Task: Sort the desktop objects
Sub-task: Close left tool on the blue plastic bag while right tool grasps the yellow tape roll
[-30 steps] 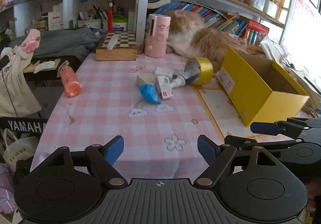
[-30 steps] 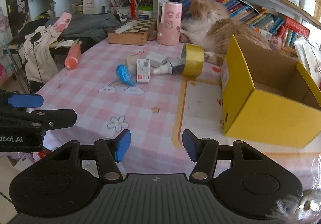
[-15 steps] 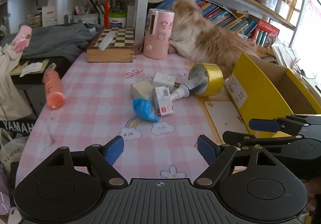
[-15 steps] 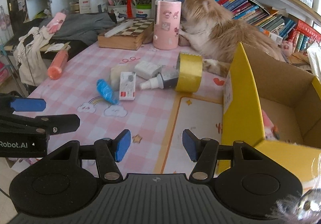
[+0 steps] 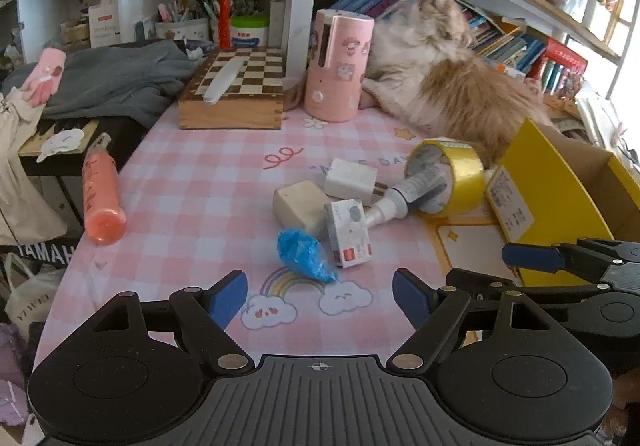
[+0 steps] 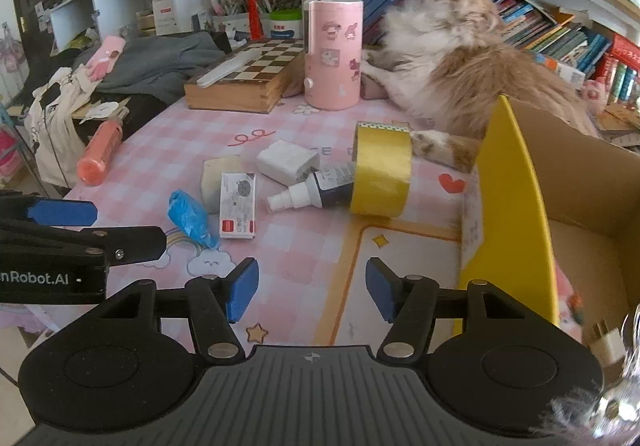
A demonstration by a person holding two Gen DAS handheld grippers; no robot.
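1. Both grippers have closed in on the clutter since a second ago: the pile that sat mid-table now lies just ahead of the fingers in both wrist views.
2. Left gripper (image 5: pixel 320 296) is spread wide and empty, hovering over the pink checked table (image 5: pixel 192 182); the blue bag (image 5: pixel 304 255) sits just beyond its fingertips.
3. Right gripper (image 6: pixel 312 288) is empty too, its jaws opening a little at this moment, nothing between them. It hangs over the yellow-bordered mat (image 6: pixel 404 258), just left of the box (image 6: pixel 508 206).
4. The things to sort lie together: blue bag, small carton (image 5: pixel 349 233) touching it, cream block (image 5: pixel 298 204), white charger (image 5: pixel 351 176), and spray bottle (image 6: pixel 316 192) poking out of the tape roll (image 6: pixel 382 176). An orange bottle (image 5: pixel 101 194) lies well apart at the left edge.
5. The box stands open at the right, with what looks like a few small items already inside; I cannot tell which.
6. The cat (image 6: pixel 480 62) lies behind the pile, one paw touching the tape roll, a thing to mind.
7. Meaning for the task: the approach looks nearly done and no pick has begun. I judge the left gripper is best placed for the bag or carton, the right for the bottle and tape, with a short carry into the box.
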